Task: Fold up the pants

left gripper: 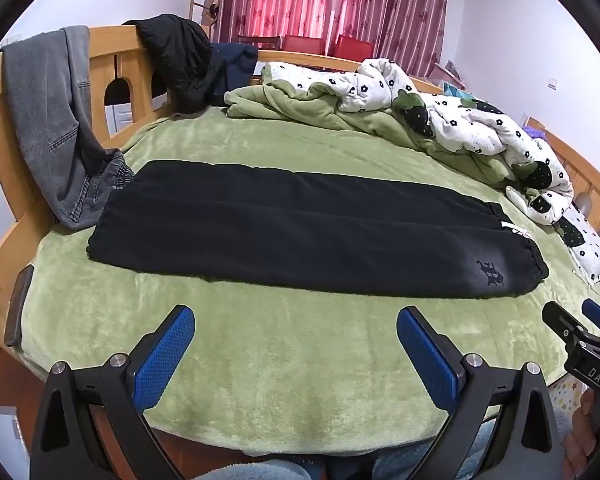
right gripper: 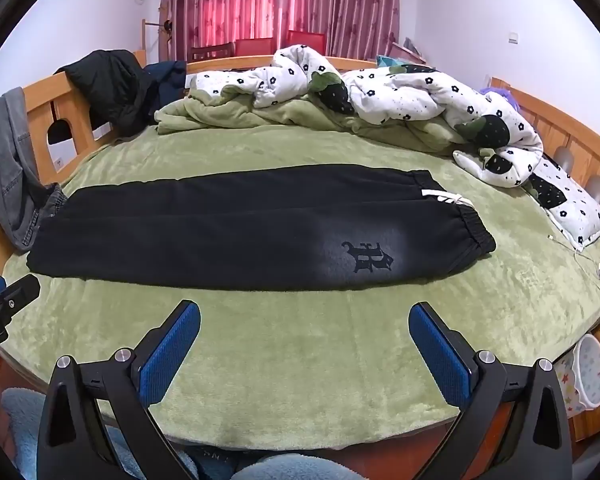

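Note:
Black pants (left gripper: 300,228) lie flat across the green bed cover, folded lengthwise with one leg over the other. The waistband with a white drawstring is at the right, the leg ends at the left. They also show in the right wrist view (right gripper: 240,232), with a dark printed logo (right gripper: 366,258) near the waistband. My left gripper (left gripper: 296,316) is open and empty, over the cover short of the pants' near edge. My right gripper (right gripper: 304,312) is open and empty, also short of the near edge, toward the waist end.
Grey jeans (left gripper: 48,120) and a black jacket (left gripper: 180,60) hang over the wooden bed frame (left gripper: 104,44) at the left. A crumpled white flowered duvet (right gripper: 400,92) lies along the back and right. A white charger cable (right gripper: 588,264) lies at the right edge.

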Available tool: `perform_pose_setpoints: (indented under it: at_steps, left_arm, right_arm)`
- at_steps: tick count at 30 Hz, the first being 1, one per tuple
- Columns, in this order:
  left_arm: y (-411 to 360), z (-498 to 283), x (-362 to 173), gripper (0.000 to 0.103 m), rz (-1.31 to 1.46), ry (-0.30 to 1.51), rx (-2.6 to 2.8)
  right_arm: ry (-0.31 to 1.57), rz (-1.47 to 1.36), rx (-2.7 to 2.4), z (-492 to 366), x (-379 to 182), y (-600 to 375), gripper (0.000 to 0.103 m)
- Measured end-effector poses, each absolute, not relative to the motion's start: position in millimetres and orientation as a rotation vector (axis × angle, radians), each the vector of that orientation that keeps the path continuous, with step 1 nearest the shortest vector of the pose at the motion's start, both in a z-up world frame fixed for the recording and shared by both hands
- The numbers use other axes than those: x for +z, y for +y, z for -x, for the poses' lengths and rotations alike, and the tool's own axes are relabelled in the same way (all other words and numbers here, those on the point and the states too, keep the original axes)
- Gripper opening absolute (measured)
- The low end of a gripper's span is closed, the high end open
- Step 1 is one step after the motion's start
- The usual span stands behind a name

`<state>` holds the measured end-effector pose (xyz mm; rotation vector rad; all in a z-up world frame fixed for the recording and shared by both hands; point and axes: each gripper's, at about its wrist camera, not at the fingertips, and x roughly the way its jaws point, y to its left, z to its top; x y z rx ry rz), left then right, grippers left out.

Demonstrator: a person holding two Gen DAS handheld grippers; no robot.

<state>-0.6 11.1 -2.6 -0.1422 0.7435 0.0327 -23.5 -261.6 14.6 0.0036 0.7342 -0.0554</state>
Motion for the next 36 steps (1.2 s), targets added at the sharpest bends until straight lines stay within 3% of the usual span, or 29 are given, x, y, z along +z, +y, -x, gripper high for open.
perform_pose_setpoints:
  at_steps: [36]
  left_arm:
    - [8.1, -2.1, -1.4, 0.102, 0.143, 0.748, 0.030]
  right_arm:
    - [0.739, -0.002, -0.055, 21.2, 14.3, -260.1, 0.102]
